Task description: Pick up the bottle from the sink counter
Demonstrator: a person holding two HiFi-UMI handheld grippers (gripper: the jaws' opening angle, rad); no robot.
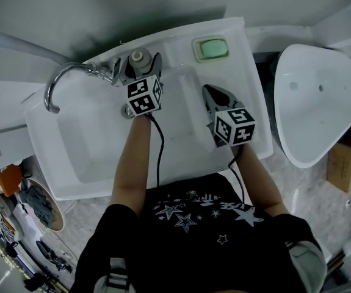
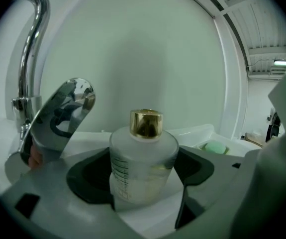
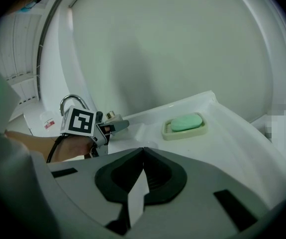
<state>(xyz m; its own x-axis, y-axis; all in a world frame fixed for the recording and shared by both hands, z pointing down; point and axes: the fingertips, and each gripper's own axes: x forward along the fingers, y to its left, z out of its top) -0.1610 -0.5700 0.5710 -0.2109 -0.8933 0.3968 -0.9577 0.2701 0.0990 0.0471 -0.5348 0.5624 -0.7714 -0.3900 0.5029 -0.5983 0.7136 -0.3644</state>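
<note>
In the head view the left gripper (image 1: 140, 65) reaches to the back ledge of the sink worktop (image 1: 176, 52), just right of the faucet (image 1: 65, 78). The bottle (image 1: 140, 57) stands between its fingers. The right gripper (image 1: 209, 95) hangs over the basin, well apart from the bottle, so the left one is plainly the nearer.

In the left gripper view the bottle (image 2: 142, 156) is upright with its long axis vertical and its gold cap (image 2: 145, 122) on top. It sits centred between the dark fingers (image 2: 89, 176), which pinch its flanks on both sides. I judge that the lift needs only a straight rise.

In the right gripper view the fingers (image 3: 155, 176) are pressed together on nothing. The soap (image 3: 185, 122) lies ahead in its dish.
</note>
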